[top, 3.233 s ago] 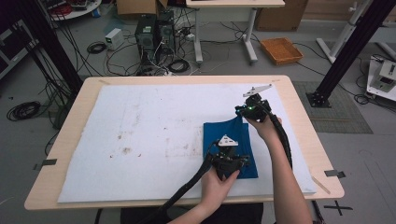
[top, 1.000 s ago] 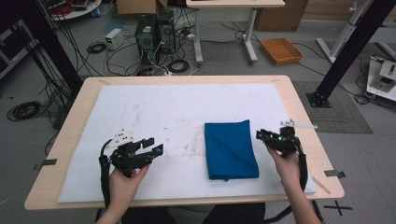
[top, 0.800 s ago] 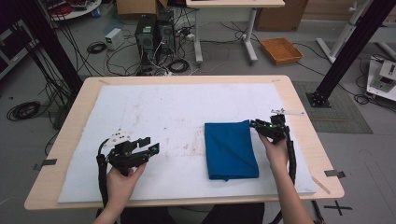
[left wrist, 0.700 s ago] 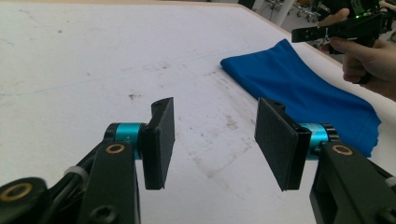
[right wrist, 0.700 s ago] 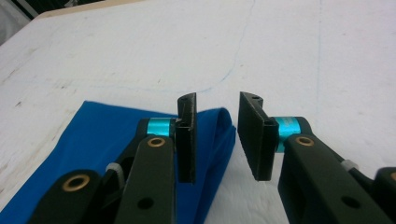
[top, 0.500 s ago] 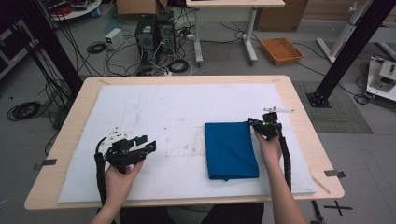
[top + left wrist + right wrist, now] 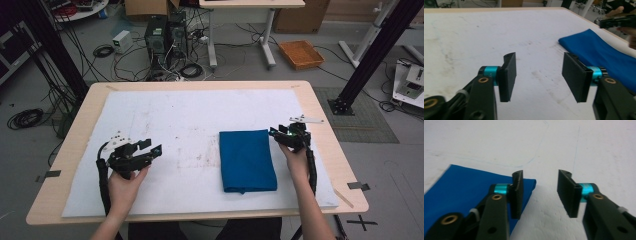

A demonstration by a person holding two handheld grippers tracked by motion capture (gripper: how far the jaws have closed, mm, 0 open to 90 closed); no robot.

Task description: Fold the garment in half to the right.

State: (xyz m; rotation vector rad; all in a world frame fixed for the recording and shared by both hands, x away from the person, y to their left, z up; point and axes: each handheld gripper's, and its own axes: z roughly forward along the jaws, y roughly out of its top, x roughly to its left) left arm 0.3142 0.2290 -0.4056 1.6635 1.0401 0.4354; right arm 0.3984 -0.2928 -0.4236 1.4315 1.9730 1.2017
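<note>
A blue cloth [image 7: 247,160] lies folded into a rectangle on the right half of the white mat [image 7: 190,115]. My right gripper [image 7: 275,133] hovers at the cloth's far right corner. In the right gripper view its jaws [image 7: 540,192] have just been opening and stand open, with one finger over the cloth's [image 7: 461,187] corner edge and nothing between them. My left gripper [image 7: 152,148] is far to the left over bare mat. Its jaws [image 7: 539,75] have just been opening a little wider, with nothing between them. The cloth [image 7: 599,53] lies off to their right.
The mat carries brownish stains [image 7: 200,159] near its middle. The wooden table edge [image 7: 330,150] runs just right of my right hand. Beyond the table are computer towers [image 7: 165,35], cables, an orange tray [image 7: 301,53] and a black frame post [image 7: 372,55].
Both grippers have left the cloth, where they were earlier. Over the last second the right gripper moved from the cloth's right side to its far right corner and opened; the left drifted left.
</note>
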